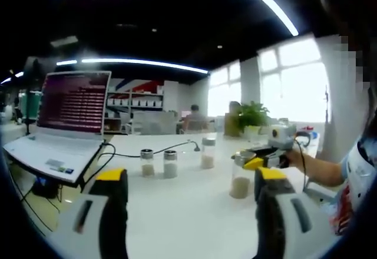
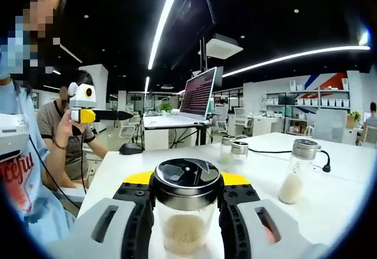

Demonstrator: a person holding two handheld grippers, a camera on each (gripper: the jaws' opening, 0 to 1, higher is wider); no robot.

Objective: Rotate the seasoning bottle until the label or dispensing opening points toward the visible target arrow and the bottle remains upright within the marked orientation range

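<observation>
A clear seasoning bottle (image 2: 187,215) with pale granules and a shiny black lid stands upright on the white table (image 2: 341,200). My right gripper (image 2: 187,179) is shut on it, with one yellow-tipped jaw on each side of its neck. The left gripper view shows that bottle (image 1: 240,180) at right, with the right gripper (image 1: 259,160) holding it from the right. My left gripper (image 1: 191,182) is open over bare table, well to the left of the bottle and nearer the camera. The left gripper (image 2: 94,114) also hangs in the air at the upper left of the right gripper view.
Three more shakers (image 1: 147,162) (image 1: 170,163) (image 1: 208,152) stand mid-table. An open laptop (image 1: 65,123) on a stand sits at the left, with a black cable (image 1: 177,148) trailing from it. A mouse (image 2: 131,148) lies near the table's far end. A seated person (image 2: 59,135) is beyond it.
</observation>
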